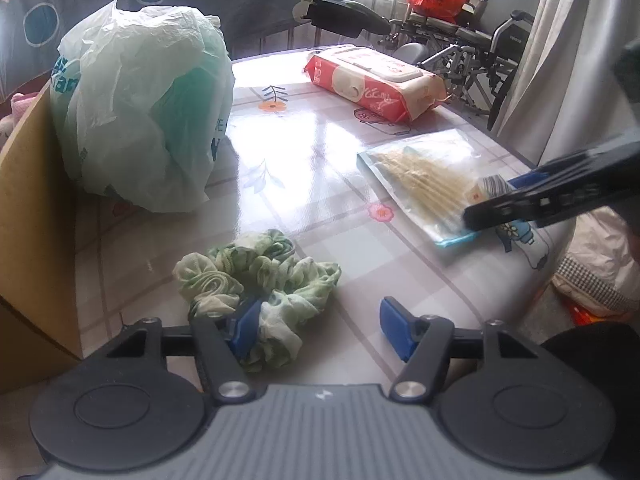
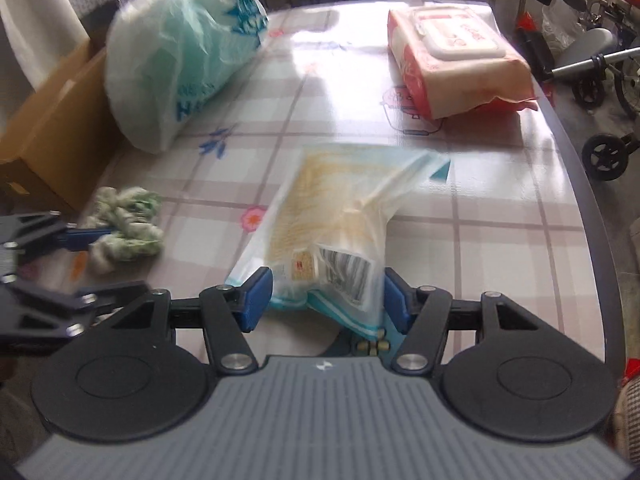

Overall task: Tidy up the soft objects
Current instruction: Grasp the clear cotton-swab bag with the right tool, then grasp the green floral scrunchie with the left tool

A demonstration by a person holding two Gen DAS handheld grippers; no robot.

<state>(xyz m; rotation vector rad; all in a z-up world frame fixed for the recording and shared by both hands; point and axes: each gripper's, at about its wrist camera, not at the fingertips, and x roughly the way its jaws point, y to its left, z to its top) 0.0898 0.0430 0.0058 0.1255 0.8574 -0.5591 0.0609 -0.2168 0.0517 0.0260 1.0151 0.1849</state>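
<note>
A green and white scrunchie [image 1: 256, 284] lies on the checked table; it also shows at the left of the right wrist view [image 2: 128, 224]. My left gripper [image 1: 320, 328] is open, its left pad against the scrunchie's near edge, its right pad over bare cloth. A clear zip bag of cotton swabs [image 2: 332, 220] lies mid-table, its near end raised between the open pads of my right gripper [image 2: 324, 294]. The bag [image 1: 424, 176] and right gripper [image 1: 492, 200] show at the right of the left wrist view. A red wet-wipes pack [image 1: 376, 80] lies at the far side.
A stuffed pale green plastic bag [image 1: 148, 108] stands at the table's left, beside a cardboard box [image 1: 28, 220]. A wheelchair [image 1: 472, 40] with a red bag stands beyond the far right edge. The table's rounded edge [image 2: 584, 184] runs along the right.
</note>
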